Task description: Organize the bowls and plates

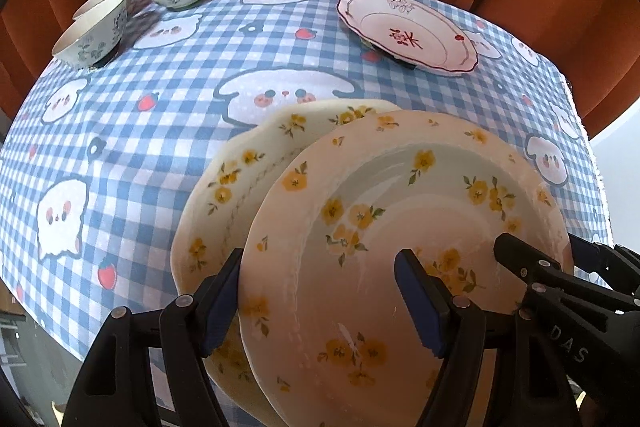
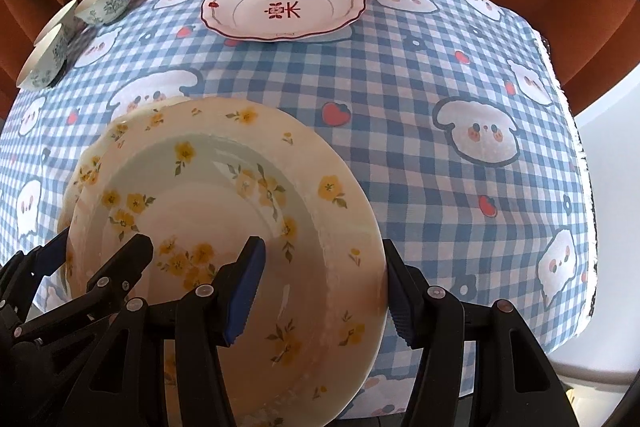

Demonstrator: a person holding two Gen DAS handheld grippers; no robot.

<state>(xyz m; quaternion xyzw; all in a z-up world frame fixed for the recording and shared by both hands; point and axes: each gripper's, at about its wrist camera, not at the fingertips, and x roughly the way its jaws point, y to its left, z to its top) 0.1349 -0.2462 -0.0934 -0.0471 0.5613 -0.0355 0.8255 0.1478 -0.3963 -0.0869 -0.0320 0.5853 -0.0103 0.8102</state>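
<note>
Both grippers, left gripper (image 1: pixel 320 291) and right gripper (image 2: pixel 324 287), jaws clamped across opposite rims of the upper yellow-flowered plate (image 1: pixel 400 207), seat it on the lower yellow-flowered plate (image 1: pixel 224 187), near the red-rimmed plate (image 1: pixel 408 27). Next: centre, release.

Left black plastic two-finger gripper (image 1: pixel 320 301): angular linkage arms, silver round pivot screws, dark blue ribbed pads on the fingertips (image 1: pixel 420 307). Right black plastic two-finger gripper (image 2: pixel 324 293): identical build; white lettering "DAS" on its body in the left view.
</note>
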